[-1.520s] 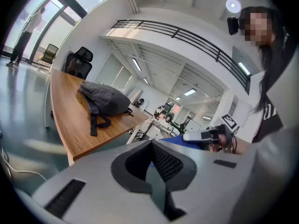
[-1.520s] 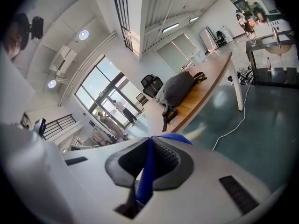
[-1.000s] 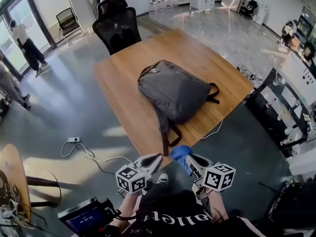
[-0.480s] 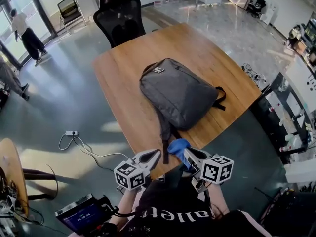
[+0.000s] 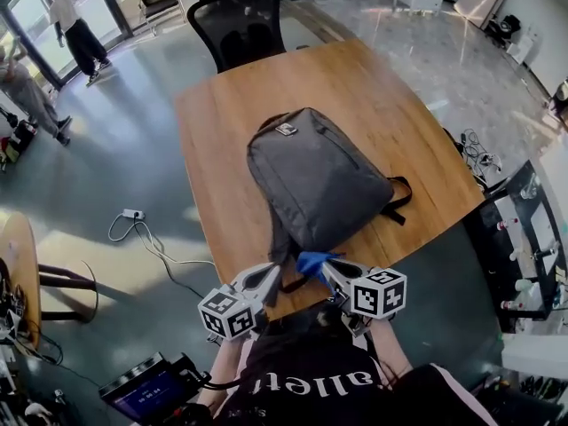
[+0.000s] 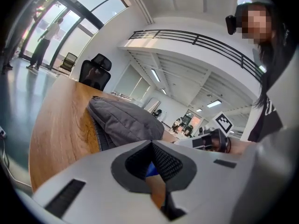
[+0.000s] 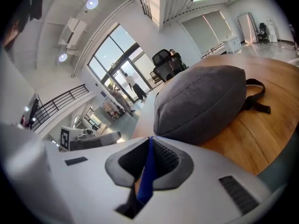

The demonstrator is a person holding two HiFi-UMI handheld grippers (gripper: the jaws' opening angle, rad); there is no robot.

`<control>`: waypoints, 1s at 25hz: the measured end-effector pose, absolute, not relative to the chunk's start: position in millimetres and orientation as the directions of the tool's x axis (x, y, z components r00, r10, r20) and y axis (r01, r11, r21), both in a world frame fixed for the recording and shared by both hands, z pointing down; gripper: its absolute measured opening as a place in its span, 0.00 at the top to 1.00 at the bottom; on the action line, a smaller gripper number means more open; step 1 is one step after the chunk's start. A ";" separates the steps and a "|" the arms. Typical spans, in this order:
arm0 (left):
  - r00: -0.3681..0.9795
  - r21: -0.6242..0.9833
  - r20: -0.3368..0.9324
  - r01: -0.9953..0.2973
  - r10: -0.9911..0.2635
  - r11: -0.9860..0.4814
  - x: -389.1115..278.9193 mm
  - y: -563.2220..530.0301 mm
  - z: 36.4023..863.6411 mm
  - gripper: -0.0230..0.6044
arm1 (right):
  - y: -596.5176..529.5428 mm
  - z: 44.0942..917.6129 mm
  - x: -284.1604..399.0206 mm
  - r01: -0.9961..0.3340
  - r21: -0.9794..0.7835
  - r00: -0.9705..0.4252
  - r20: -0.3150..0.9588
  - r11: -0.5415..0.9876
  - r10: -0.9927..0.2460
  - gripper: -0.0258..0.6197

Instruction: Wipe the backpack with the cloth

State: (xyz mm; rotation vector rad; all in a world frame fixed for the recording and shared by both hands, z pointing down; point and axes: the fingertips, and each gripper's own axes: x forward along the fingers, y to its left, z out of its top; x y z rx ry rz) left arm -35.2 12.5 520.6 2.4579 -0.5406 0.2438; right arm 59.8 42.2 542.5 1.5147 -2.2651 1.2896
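Observation:
A grey backpack lies flat on the wooden table, its straps hanging toward the near edge. It fills the middle of the right gripper view as a grey backpack and shows in the left gripper view as the same backpack. My right gripper is shut on a blue cloth, seen as a thin blue cloth between its jaws, just short of the pack's bottom end. My left gripper is shut with nothing in it, at the table's near edge beside the straps.
A black office chair stands at the table's far end. A white cable and power strip lie on the floor to the left. People stand far left by the glass doors. Shelving is at the right.
Both grippers have moved forward toward the backpack's near end, the blue cloth going with the right one. The head view has shifted closer over the table.

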 end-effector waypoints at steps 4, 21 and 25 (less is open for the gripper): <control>0.872 0.513 0.311 -0.489 -0.378 -0.706 -16.6 11.8 522.2 0.96 | 31.6 546.8 94.3 -0.794 -0.588 -0.519 0.520 0.157 -0.678 0.91; 0.789 0.499 0.332 -0.612 -0.516 -0.613 30.8 -12.5 522.9 0.96 | -4.9 557.4 245.5 -0.823 -0.559 -0.453 0.545 0.097 -0.705 0.91; 0.781 0.500 0.342 -0.623 -0.523 -0.602 37.9 -15.7 526.1 0.96 | -11.6 560.6 285.5 -0.838 -0.543 -0.400 0.557 0.045 -0.727 0.91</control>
